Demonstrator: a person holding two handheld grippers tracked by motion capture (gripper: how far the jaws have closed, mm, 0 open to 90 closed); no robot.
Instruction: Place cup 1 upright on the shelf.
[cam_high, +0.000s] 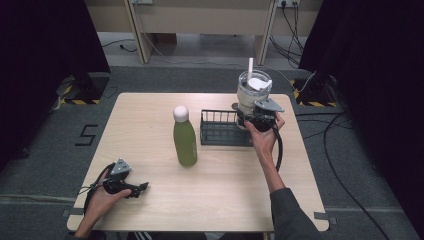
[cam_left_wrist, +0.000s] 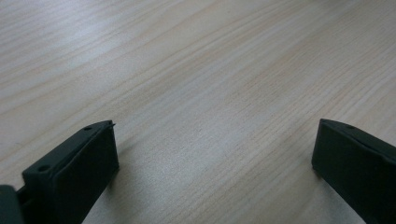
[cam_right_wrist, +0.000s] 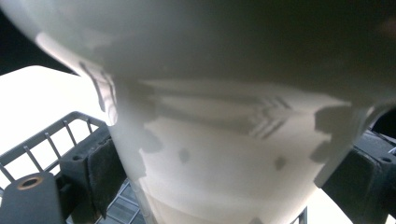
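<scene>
The white tumbler, with a clear lid and a white straw, stood upright between the jaws of the right gripper, near the table's far right corner and at the right end of the dark wire basket. In the right gripper view the tumbler's tapered lower body sat squarely between the two black pads, which pressed against it on either side, so the claw was clamped on the tumbler; basket bars showed behind and below it, though whether its base rested inside the basket could not be told. The right hand reached forward from the near edge with the forearm stretched out and the gripper pointing away from the person. A green bottle with a white cap stood upright near the table's middle, well apart from the tumbler. The left gripper lay low at the near left corner, held by the left hand, its jaws spread wide apart over bare wood in the left gripper view.
</scene>
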